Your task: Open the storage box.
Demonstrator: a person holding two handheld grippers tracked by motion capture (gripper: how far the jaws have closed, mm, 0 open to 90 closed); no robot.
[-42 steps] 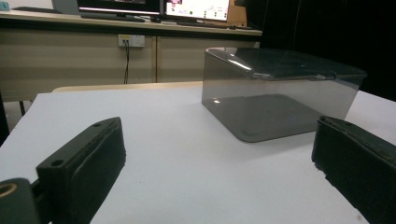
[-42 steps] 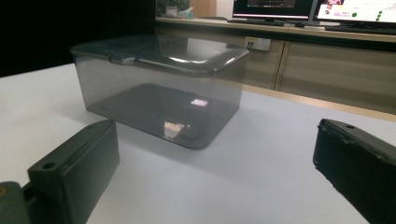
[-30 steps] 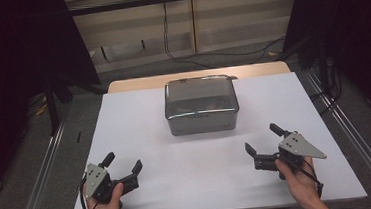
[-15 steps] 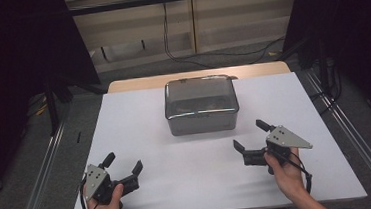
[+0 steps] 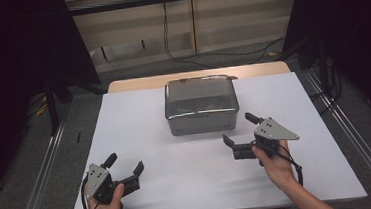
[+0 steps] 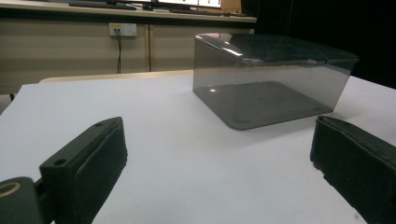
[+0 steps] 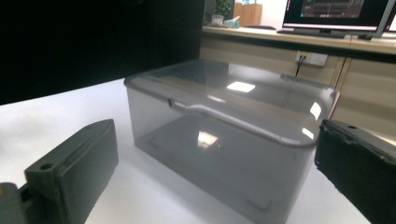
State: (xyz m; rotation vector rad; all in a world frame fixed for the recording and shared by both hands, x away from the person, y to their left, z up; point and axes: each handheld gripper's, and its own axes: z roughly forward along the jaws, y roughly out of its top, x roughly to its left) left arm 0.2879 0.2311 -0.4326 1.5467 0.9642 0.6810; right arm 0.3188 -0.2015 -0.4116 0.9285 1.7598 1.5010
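the high view looks forward and down over the table [image 5: 139, 113]; each gripper view sits low, facing the lidded grey box [image 5: 201, 105] ahead, shared by all.

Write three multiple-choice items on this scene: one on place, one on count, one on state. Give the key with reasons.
1. Where does the lidded box stand?
A. at the table's near edge
B. mid-table toward the far edge
C. on the floor

2. How many boxes are on the white table?
A. one
B. two
C. three

3. How is the right gripper?
A. shut on the box
B. lying on its side, let go
C. open, apart from the box

Key: 1 B, the high view shows it beyond both grippers; 2 A, a single grey see-through box; 3 C, its jaws stand spread just short of the box.
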